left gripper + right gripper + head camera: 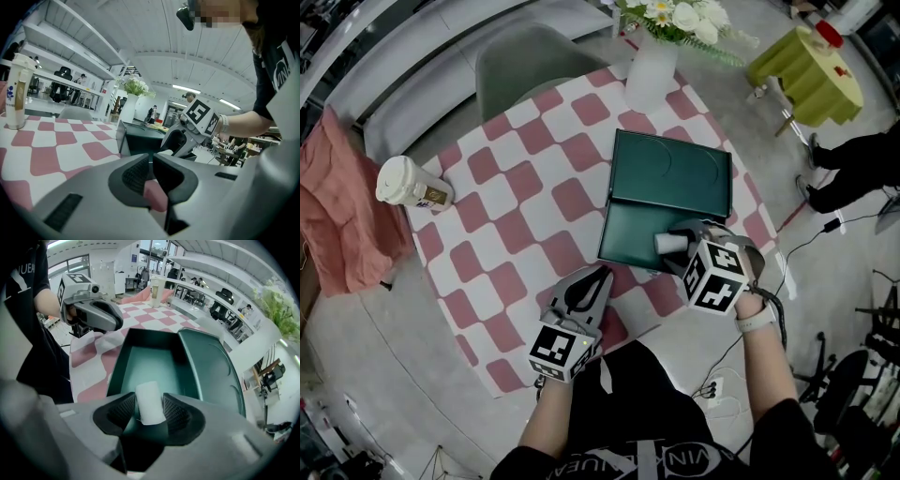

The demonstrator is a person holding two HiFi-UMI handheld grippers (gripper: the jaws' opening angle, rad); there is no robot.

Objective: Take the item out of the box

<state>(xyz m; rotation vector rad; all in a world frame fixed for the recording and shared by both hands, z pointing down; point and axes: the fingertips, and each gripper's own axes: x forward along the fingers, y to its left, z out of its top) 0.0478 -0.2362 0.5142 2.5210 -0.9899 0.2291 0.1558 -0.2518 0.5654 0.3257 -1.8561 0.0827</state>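
Note:
A dark green box lies open on the checkered table, with its lid folded flat behind the tray. A small white cylinder-shaped item lies in the tray near its front edge. My right gripper reaches into the tray. In the right gripper view the white item sits between the pads of the right gripper, which stands open around it, above the green tray. My left gripper rests on the cloth left of the box, shut and empty. In its own view the left gripper faces the box.
A lidded paper cup stands at the table's left. A white vase of flowers stands behind the box. A grey chair is beyond the table, a pink cloth lies at far left, and a person's legs show at the right.

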